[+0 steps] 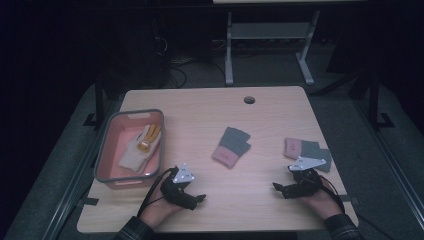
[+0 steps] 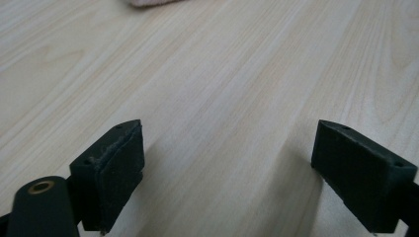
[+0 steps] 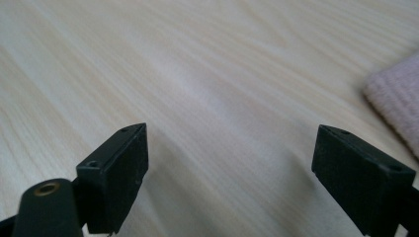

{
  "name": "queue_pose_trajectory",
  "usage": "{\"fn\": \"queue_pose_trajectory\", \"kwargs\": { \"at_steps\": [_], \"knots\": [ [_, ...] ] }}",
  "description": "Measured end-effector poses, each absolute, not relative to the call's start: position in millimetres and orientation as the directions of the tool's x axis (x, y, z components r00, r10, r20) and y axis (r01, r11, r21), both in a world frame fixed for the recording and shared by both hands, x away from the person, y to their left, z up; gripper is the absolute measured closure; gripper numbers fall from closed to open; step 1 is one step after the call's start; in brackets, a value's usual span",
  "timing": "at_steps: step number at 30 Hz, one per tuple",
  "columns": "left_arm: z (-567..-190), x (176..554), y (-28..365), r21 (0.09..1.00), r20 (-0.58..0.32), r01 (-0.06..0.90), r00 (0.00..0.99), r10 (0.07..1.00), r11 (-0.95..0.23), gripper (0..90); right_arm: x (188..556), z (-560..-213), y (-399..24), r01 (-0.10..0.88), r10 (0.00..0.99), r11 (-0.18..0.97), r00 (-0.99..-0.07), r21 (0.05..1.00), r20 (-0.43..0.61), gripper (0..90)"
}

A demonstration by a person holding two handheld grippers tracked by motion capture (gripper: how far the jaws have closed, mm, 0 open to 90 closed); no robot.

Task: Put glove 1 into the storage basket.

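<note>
Spanning most of the high view, the wooden table (image 1: 215, 115) carries everything. At about nine o'clock on it sits a grey-rimmed pink bin (image 1: 106, 145) with a cream and orange glove (image 1: 141, 146) lying inside. Near the table's centre lies a grey and pink glove (image 1: 231, 146), flat on the wood. At about three o'clock a second grey and pink glove (image 1: 306, 150) lies just above the right gripper (image 1: 278, 188), apart from the first.

At seven o'clock the left gripper (image 1: 199, 198) rests low over bare wood in the person's hand, pointing toward three o'clock; in the left gripper view its jaws stand wide with nothing between them. At five o'clock the right gripper points toward nine o'clock; in the right gripper view its jaws are likewise spread wide over bare wood, a pink knit edge (image 3: 398, 101) at that view's three o'clock.
</note>
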State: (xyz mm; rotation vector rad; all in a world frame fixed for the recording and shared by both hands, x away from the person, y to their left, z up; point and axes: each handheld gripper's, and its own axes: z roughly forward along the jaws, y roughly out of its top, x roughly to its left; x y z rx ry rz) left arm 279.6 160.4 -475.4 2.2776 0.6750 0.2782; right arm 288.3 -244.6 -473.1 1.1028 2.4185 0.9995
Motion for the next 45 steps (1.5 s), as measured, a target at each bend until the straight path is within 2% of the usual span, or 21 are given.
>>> {"fn": "queue_pose_trajectory", "kwargs": {
  "at_steps": [4, 5, 10, 11, 14, 19, 29, 31, 38, 45],
  "knots": [
    [-477, 280, 161, 0.719, 0.0, 0.378, 0.84, 0.543, -0.584, 12.0, 293, -467, -247, 0.564, 0.773, 0.44, -0.634, 0.699, 0.025, 23.3],
    [-477, 279, 162, 0.72, 0.002, 0.375, 0.84, 0.542, -0.584, 12.0, 296, -464, -248, 0.564, 0.778, 0.434, -0.628, 0.702, 0.024, 28.5],
    [-477, 279, 163, 0.718, 0.001, 0.373, 0.844, 0.537, -0.588, 12.0, 314, -451, -255, 0.588, 0.822, 0.375, -0.568, 0.717, 0.036, 65.2],
    [-477, 280, 163, 0.717, 0.003, 0.369, 0.847, 0.532, -0.591, 12.0, 318, -449, -258, 0.602, 0.838, 0.359, -0.544, 0.713, 0.038, 74.9],
    [-477, 280, 163, 0.717, 0.003, 0.366, 0.85, 0.527, -0.593, 12.1, 330, -446, -266, 0.616, 0.864, 0.339, -0.503, 0.711, 0.024, 89.5],
    [-477, 280, 162, 0.716, 0.0, 0.365, 0.853, 0.522, -0.595, 12.1, 353, -446, -279, 0.633, 0.889, 0.296, -0.457, 0.716, 0.037, 90.0],
    [-477, 281, 162, 0.715, -0.001, 0.364, 0.854, 0.52, -0.596, 12.1, 386, -458, -284, 0.649, 0.91, 0.296, -0.414, 0.701, -0.001, 90.0],
    [-477, 281, 162, 0.715, -0.001, 0.364, 0.854, 0.52, -0.596, 12.0, 389, -462, -287, 0.654, 0.91, 0.279, -0.413, 0.704, 0.023, 90.0],
    [-477, 281, 162, 0.716, 0.0, 0.363, 0.854, 0.52, -0.597, 12.1, 383, -461, -283, 0.646, 0.878, 0.316, -0.477, 0.695, 0.044, 90.0],
    [-477, 281, 162, 0.715, 0.0, 0.363, 0.855, 0.519, -0.597, 12.1, 371, -458, -262, 0.611, 0.811, 0.413, -0.584, 0.676, 0.031, 90.0]
  ]
}}
